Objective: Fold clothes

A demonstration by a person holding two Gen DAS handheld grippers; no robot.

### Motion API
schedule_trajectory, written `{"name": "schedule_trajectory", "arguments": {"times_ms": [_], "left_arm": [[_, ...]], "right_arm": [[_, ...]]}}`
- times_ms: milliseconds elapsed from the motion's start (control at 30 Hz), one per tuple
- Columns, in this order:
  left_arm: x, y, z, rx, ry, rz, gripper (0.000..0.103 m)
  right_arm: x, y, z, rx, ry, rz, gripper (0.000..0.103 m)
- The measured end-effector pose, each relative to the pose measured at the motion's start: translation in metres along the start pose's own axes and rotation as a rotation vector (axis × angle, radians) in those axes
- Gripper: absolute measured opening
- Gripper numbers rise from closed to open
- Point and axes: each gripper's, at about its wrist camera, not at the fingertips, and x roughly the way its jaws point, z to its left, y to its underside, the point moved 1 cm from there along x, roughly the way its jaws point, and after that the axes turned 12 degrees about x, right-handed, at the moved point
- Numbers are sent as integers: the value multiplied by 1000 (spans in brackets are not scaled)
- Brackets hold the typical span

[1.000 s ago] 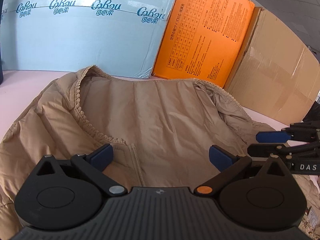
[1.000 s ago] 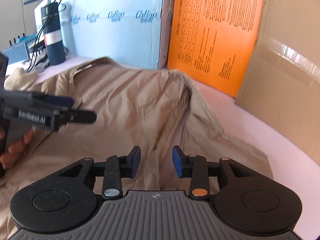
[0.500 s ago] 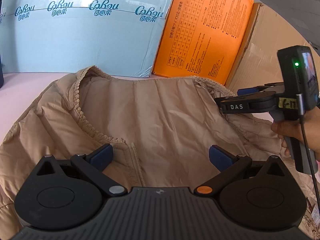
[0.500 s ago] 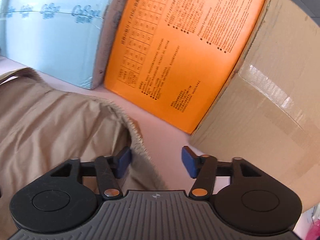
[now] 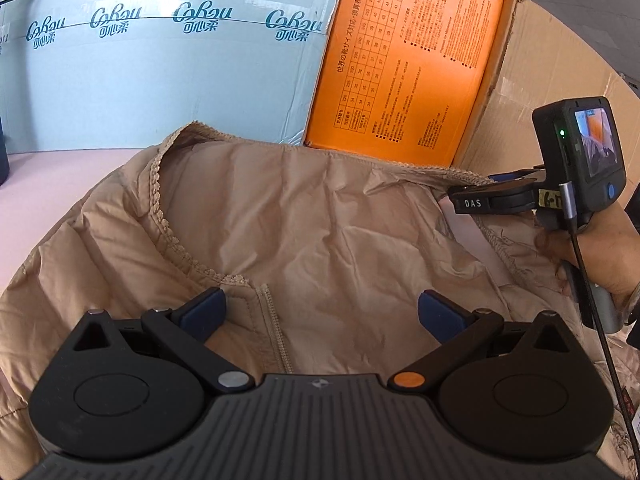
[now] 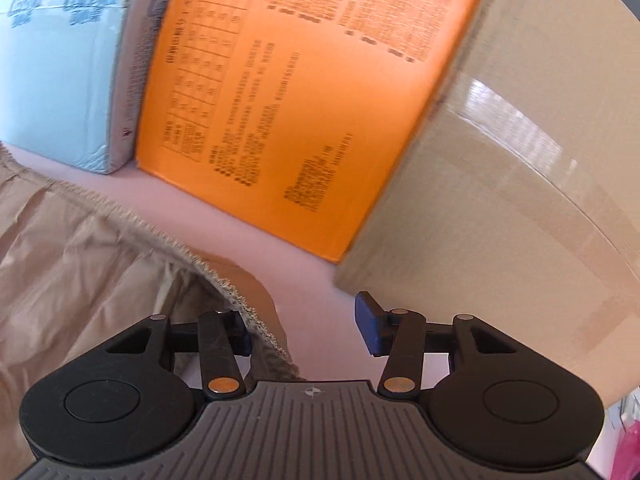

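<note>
A tan padded jacket (image 5: pixel 320 220) lies open on the pink table (image 5: pixel 60 184), its lining up and its lace-trimmed collar edge running along the far side. My left gripper (image 5: pixel 322 314) hovers open over the zipper (image 5: pixel 276 328), with nothing between its fingers. My right gripper (image 5: pixel 460 198), held by a hand (image 5: pixel 600 256), sits at the jacket's far right collar edge. In the right wrist view the right gripper (image 6: pixel 306 330) is open, and the jacket's lace-trimmed edge (image 6: pixel 240 300) passes between its jaws beside the left finger.
Three boxes stand along the table's back: a light blue one (image 5: pixel 160 80), an orange one (image 5: pixel 400 72) and a brown cardboard one (image 6: pixel 520 200). A dark object (image 5: pixel 3 156) stands at the far left edge. Bare pink table shows between jacket and boxes (image 6: pixel 288 264).
The right gripper has moved away from beside the left gripper to the jacket's far right edge and opened wider around the trim. The left gripper has stayed put.
</note>
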Motion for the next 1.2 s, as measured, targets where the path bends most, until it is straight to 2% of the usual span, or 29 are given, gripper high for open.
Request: {"name": "schedule_trajectory", "arguments": {"times_ms": [133, 200, 333, 467, 567, 733, 933, 1200], "left_arm": [[1, 2, 0, 3, -2, 1, 103], [1, 2, 0, 3, -2, 1, 103], [1, 3, -1, 6, -4, 1, 103], [0, 3, -1, 7, -5, 2, 103], [-1, 3, 0, 4, -2, 0, 103], [-1, 3, -1, 13, -9, 4, 103], [-1, 3, -2, 22, -14, 9, 103], [2, 2, -9, 62, -44, 29, 103]], "right_arm": [[-9, 9, -5, -32, -14, 20, 63], [-17, 14, -9, -30, -39, 27, 67], [-55, 29, -18, -46, -105, 19, 81], [-102, 46, -41, -57, -142, 5, 86], [-136, 62, -73, 6, -159, -7, 91], [-192, 104, -130, 175, -196, -7, 99], [-240, 181, -186, 456, -260, 4, 99], [-289, 278, -233, 983, -504, 30, 100]]}}
